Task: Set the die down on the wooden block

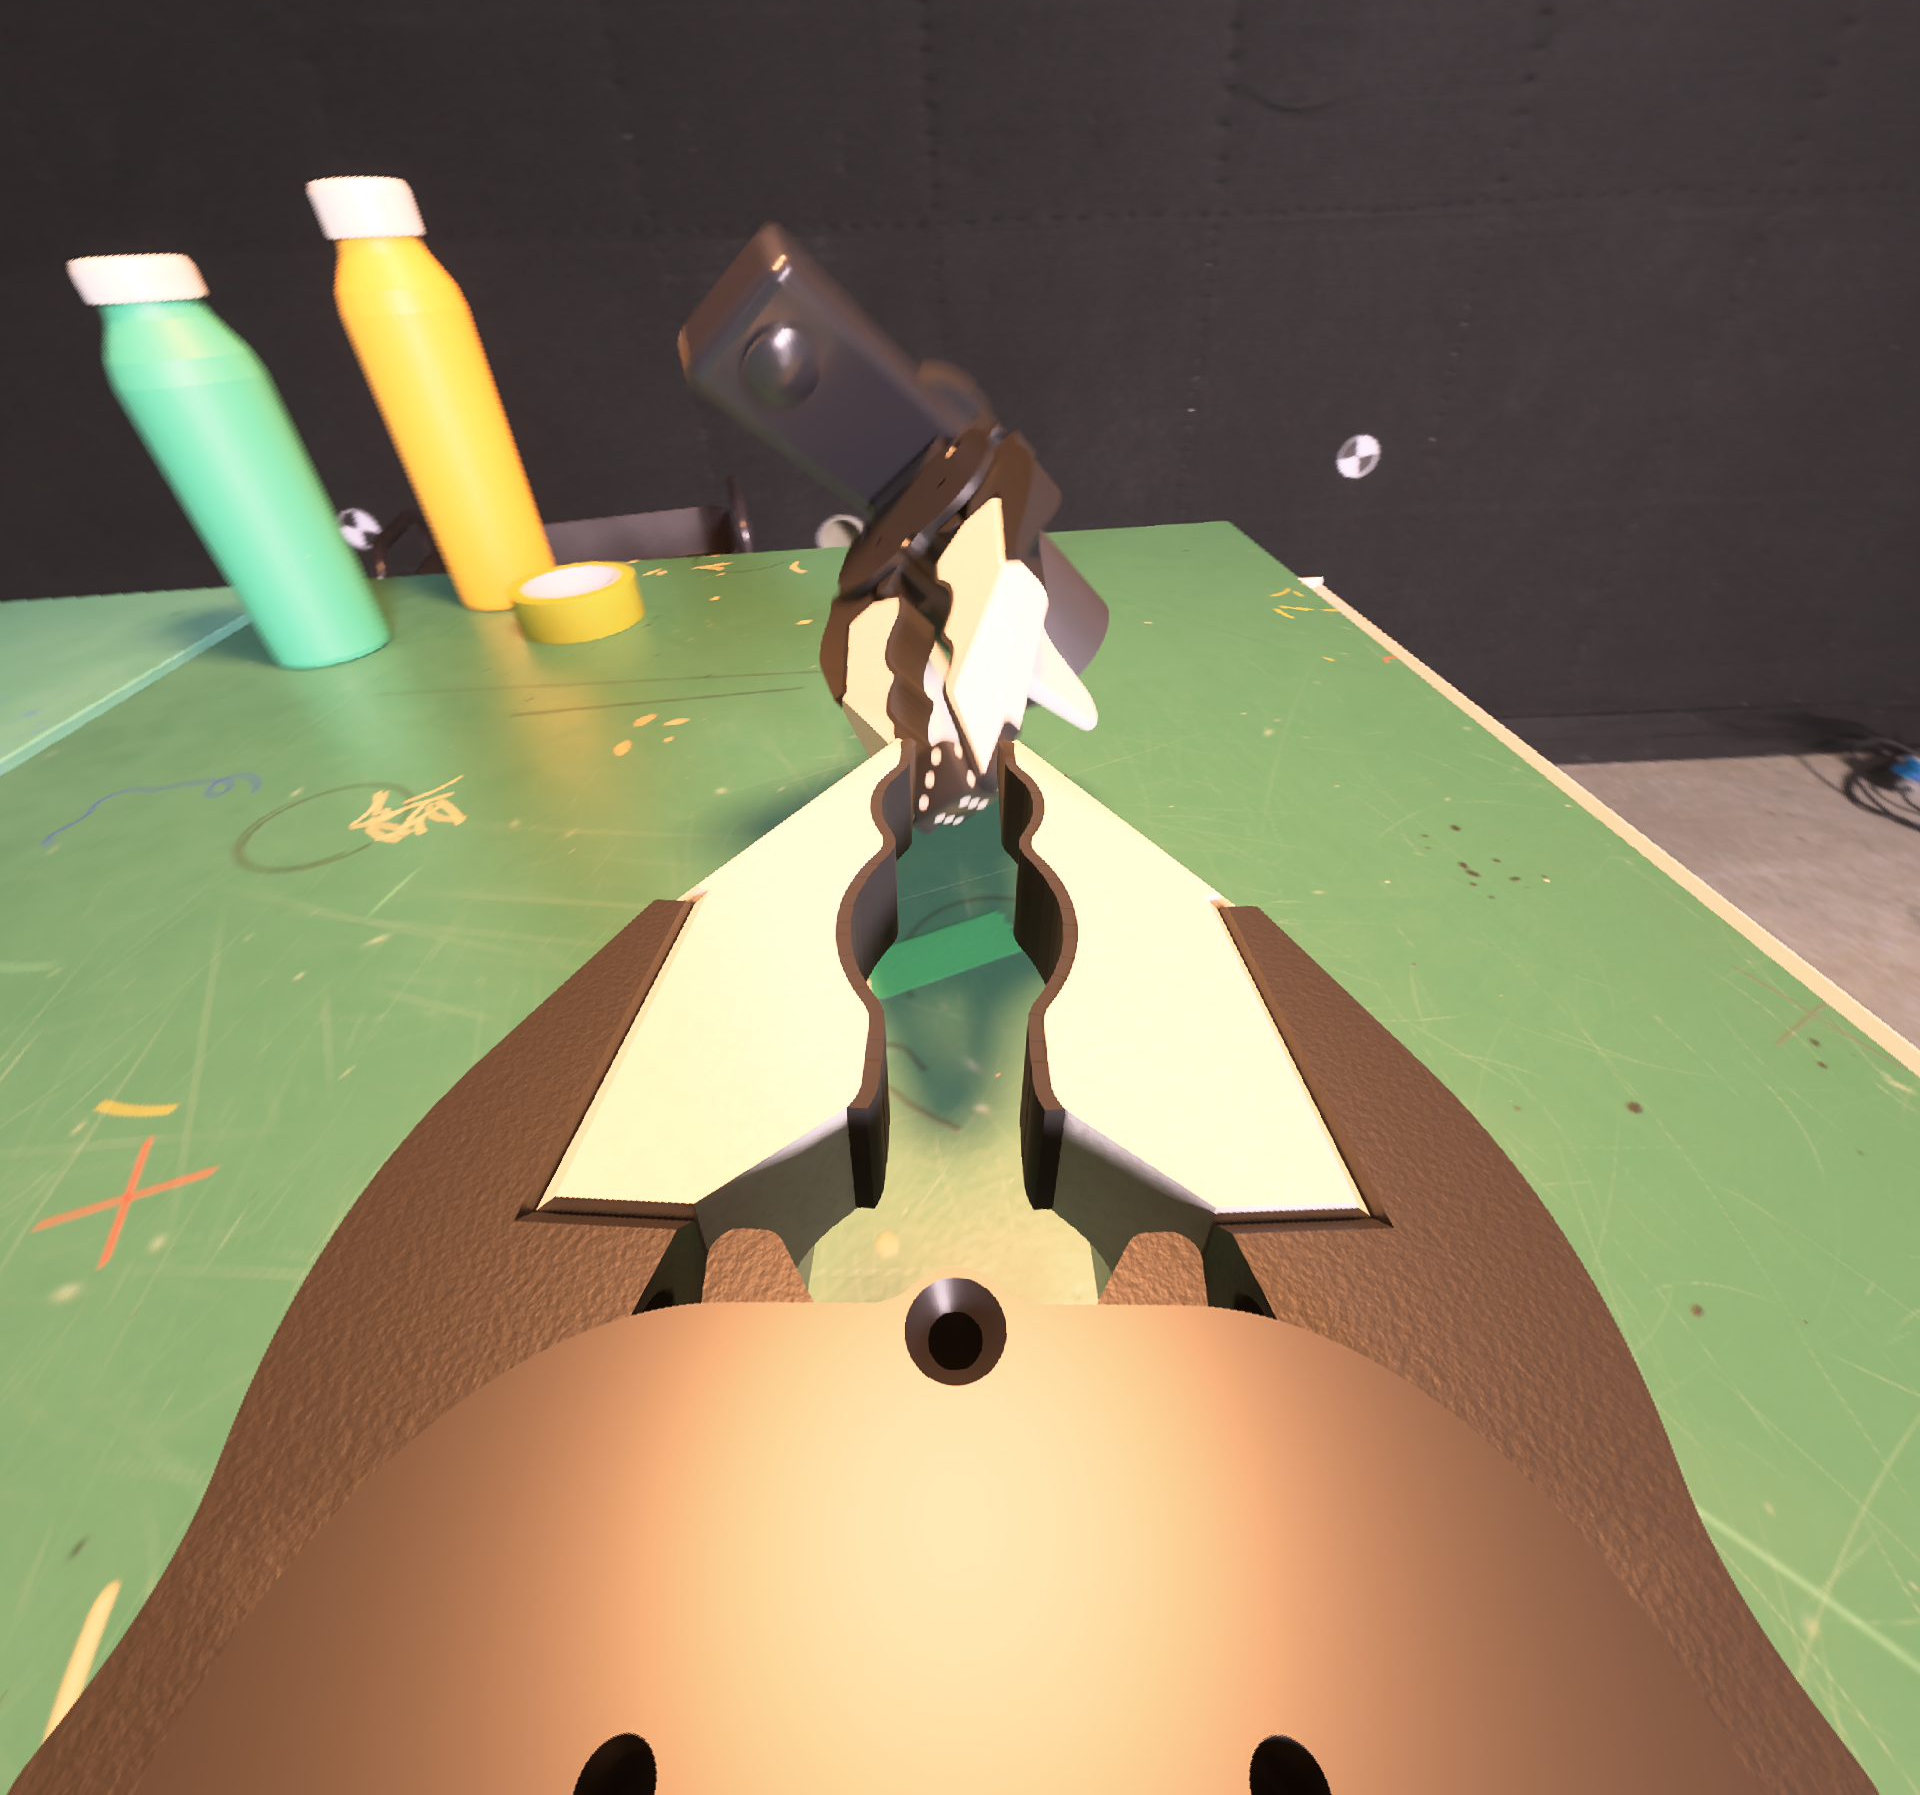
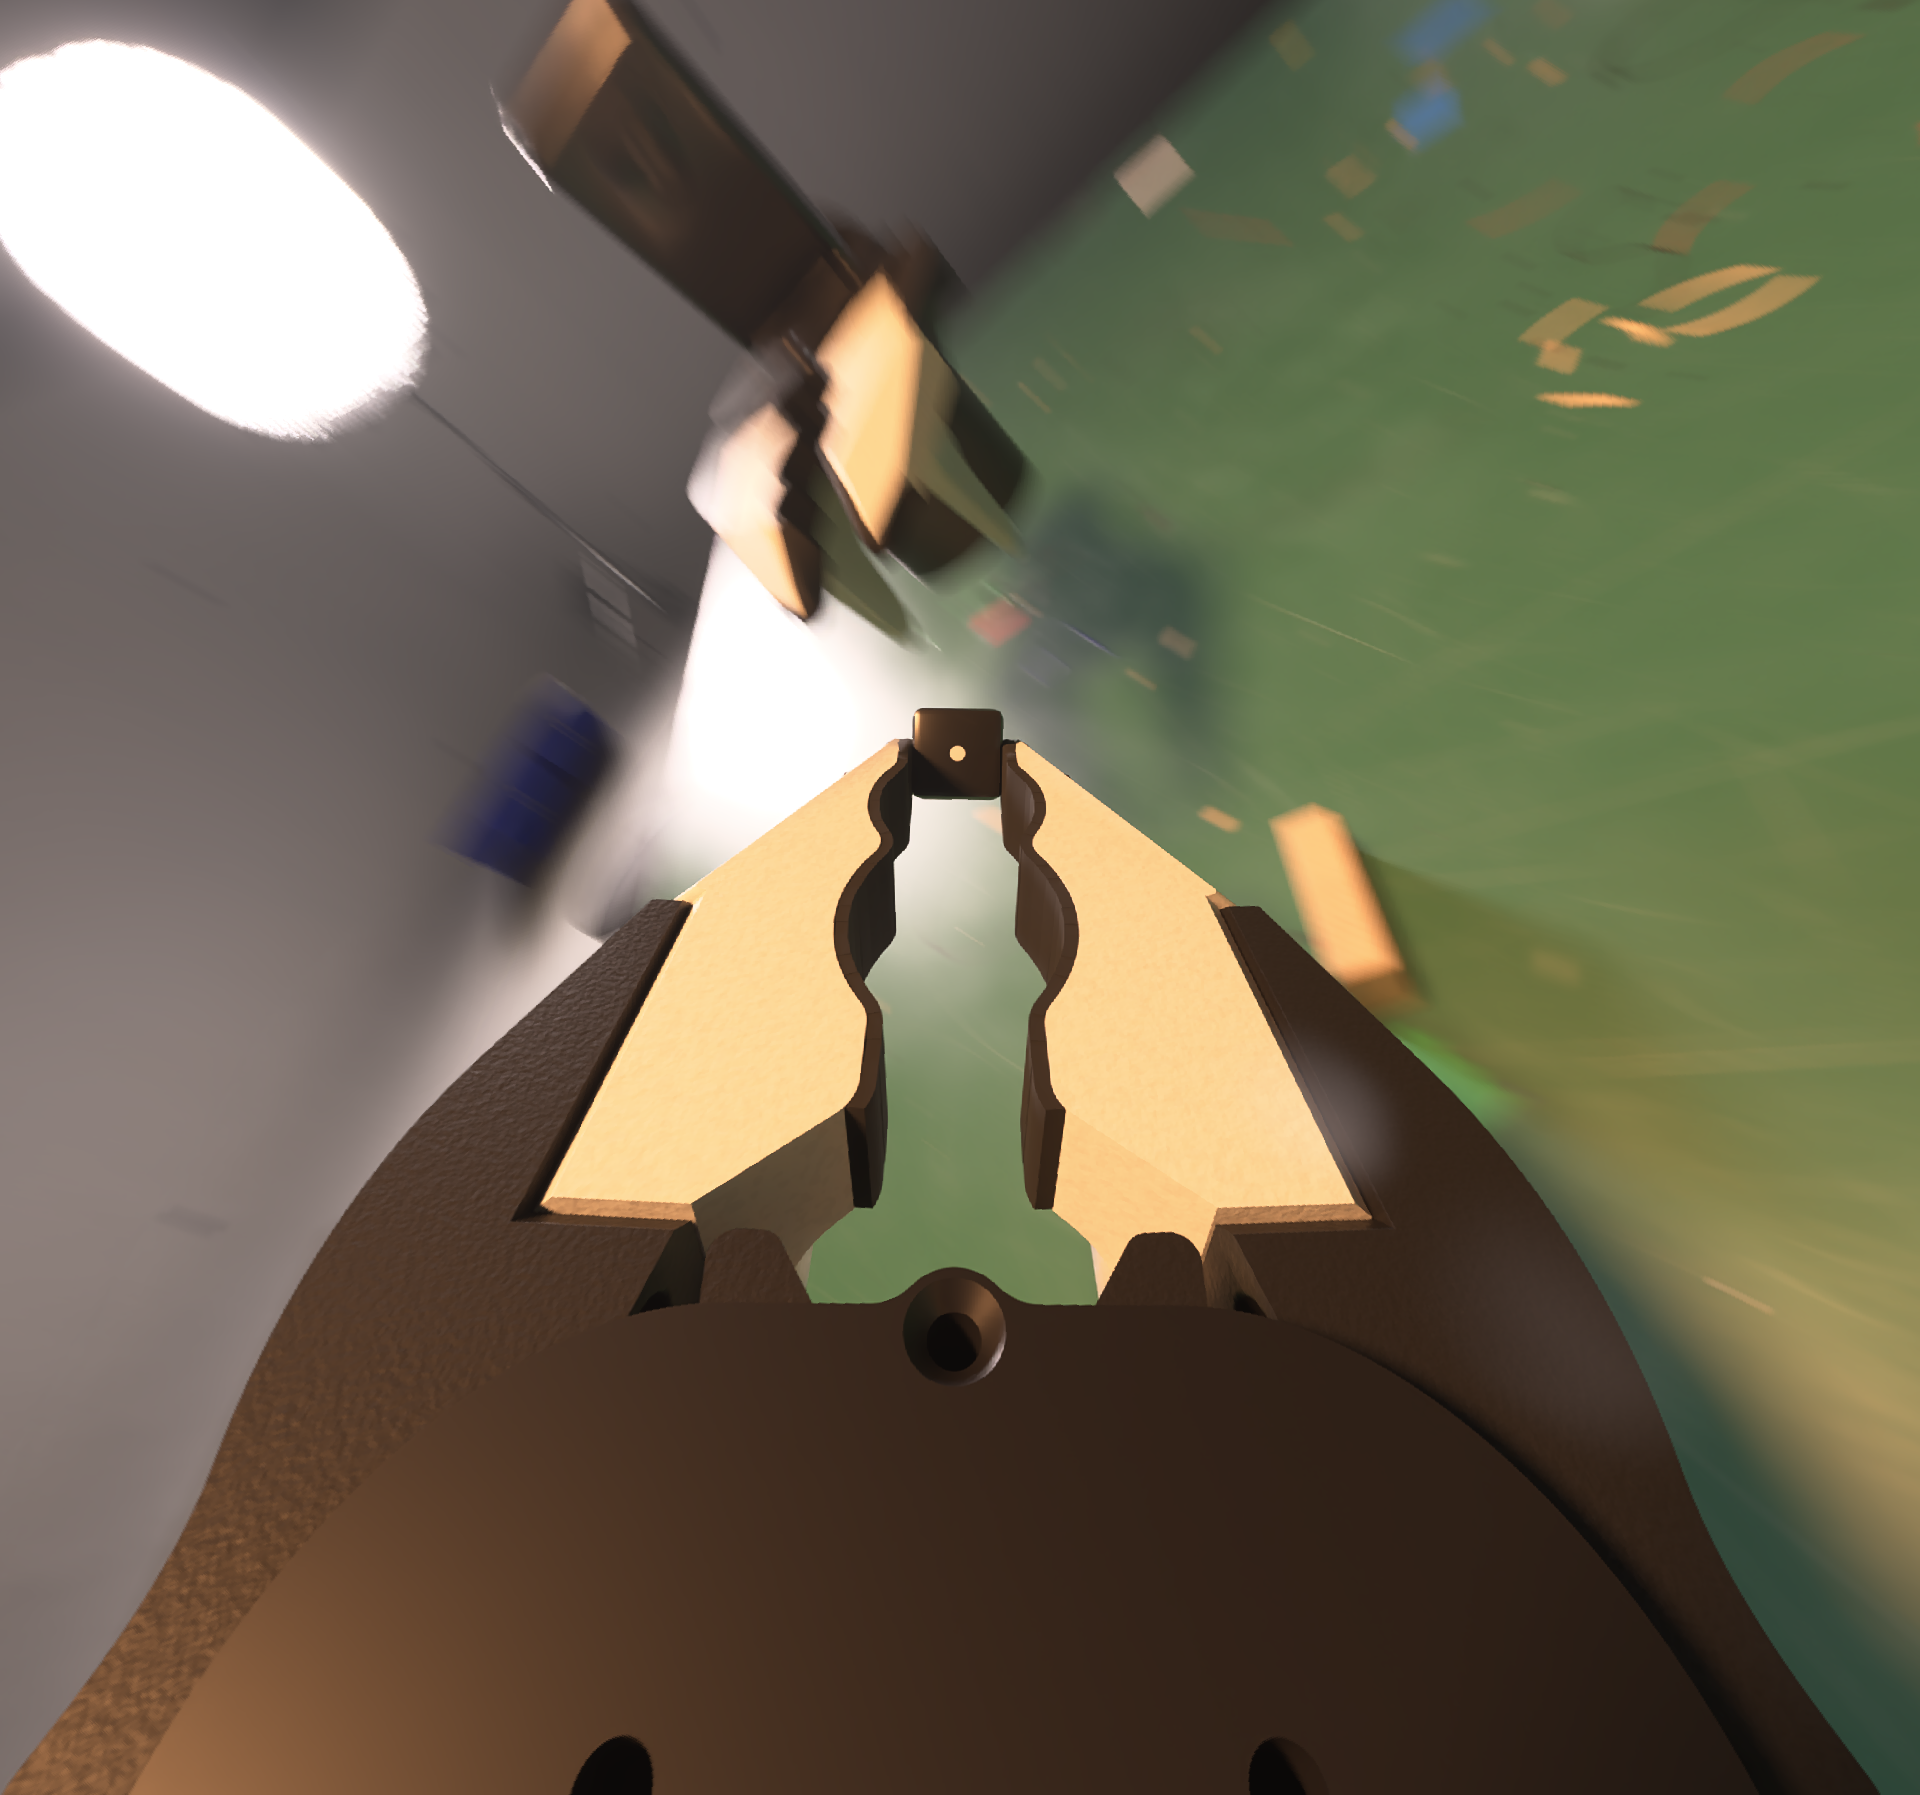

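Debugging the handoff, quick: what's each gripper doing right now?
Left gripper: part open, holding nothing.
Right gripper: shut on the black die, off the table.

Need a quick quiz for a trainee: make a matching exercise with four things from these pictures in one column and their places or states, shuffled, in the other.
Things:
1. die
2. yellow tape roll
3. green bottle
4. wooden block

Places or states:
a. stands at the far left, white cap on top
b. lies flat on the green table, nothing on it
c. held off the table between the fingers of the right gripper
d. lies by the foot of the yellow bottle

Pairs: 1-c, 2-d, 3-a, 4-b
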`<state>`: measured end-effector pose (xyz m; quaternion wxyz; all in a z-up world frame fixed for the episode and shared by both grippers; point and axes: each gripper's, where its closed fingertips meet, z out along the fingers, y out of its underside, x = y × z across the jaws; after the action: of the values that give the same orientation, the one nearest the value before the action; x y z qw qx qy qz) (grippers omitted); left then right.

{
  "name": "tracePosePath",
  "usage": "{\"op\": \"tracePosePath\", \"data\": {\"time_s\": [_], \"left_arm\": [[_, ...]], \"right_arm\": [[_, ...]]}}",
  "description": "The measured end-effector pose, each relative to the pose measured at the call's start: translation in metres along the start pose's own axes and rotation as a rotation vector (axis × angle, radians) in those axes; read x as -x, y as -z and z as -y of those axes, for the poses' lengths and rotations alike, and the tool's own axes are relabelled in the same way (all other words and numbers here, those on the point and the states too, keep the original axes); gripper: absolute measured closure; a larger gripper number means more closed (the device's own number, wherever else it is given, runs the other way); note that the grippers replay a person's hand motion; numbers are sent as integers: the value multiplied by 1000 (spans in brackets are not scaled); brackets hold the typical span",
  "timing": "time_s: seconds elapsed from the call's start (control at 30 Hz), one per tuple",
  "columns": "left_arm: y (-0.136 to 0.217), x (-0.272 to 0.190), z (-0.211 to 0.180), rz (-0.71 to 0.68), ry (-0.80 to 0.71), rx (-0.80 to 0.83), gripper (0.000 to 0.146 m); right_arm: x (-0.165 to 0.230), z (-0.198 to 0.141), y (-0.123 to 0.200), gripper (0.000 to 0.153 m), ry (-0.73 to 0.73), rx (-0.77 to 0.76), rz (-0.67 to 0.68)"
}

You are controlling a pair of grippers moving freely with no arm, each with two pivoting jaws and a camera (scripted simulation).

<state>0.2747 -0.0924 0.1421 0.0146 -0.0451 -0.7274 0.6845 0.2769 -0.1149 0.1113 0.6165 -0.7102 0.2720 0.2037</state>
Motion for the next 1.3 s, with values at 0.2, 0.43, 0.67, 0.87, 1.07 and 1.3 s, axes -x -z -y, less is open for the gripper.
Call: {"op": "tracePosePath", "data": {"time_s": [0.2, 0.43, 0.67, 0.87, 1.07, 1.3], "left_arm": [[21, 29, -15, 144, 58, 62, 132], [24, 31, -35, 170, 60, 132, 133], [24, 32, -39, 172, 72, 146, 133], [23, 30, -41, 168, 67, 161, 133], [21, 29, -43, 161, 68, 176, 133], [20, 27, -46, 154, 66, 193, 134]], "right_arm": [[-65, -25, 0, 137, 387, 515, -392], [-84, -39, -11, 137, 493, 760, -409], [-83, -41, -10, 137, 502, 805, -405], [-82, -39, -10, 137, 504, 798, -400], [-83, -39, -11, 137, 518, 781, -409], [-85, -39, -12, 132, 547, 779, -425]]}}
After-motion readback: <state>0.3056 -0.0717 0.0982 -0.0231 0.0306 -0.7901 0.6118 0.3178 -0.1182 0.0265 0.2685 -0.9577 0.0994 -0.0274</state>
